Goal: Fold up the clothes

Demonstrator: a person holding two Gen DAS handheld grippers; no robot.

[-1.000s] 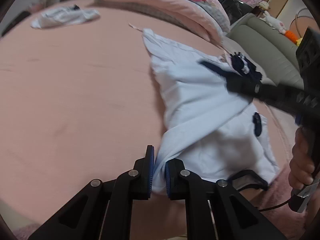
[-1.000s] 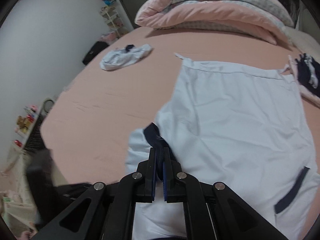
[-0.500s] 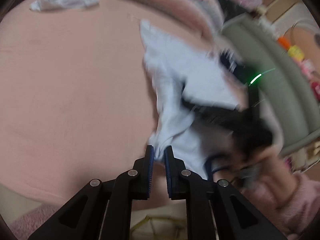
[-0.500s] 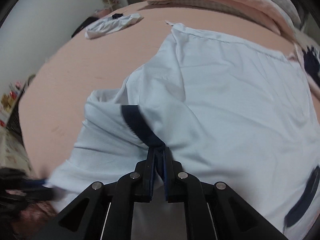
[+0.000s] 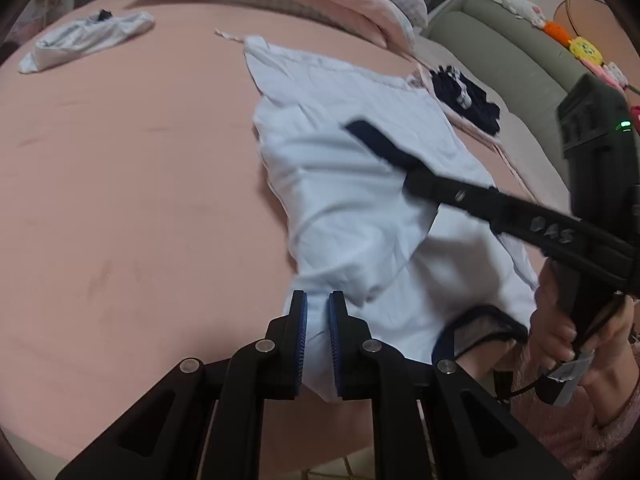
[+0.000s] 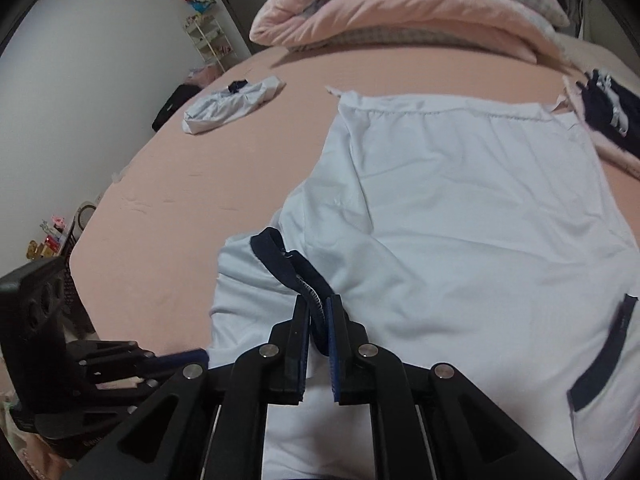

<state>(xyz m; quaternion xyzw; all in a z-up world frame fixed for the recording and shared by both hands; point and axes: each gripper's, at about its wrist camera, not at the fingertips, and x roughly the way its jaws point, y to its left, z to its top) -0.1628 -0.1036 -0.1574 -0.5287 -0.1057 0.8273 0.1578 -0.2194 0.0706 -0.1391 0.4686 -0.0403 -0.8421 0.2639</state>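
A big bed (image 6: 208,184) with a smooth pink sheet holds everything. A white shirt with dark blue trim (image 6: 460,208) lies spread on it, with one side folded over, and a small bunched white cloth (image 6: 230,106) sits well apart from it, near the far edge. A thick pink quilt (image 6: 400,4) is piled up at the far end of the bed, and a dark blue bundle with bits of white (image 6: 612,114) lies on a pink cloth just beside the shirt's far corner.

pink quilt (image 6: 408,4) heaped at the bed's far end; grey sofa (image 5: 508,52) with plush toys (image 5: 580,46).
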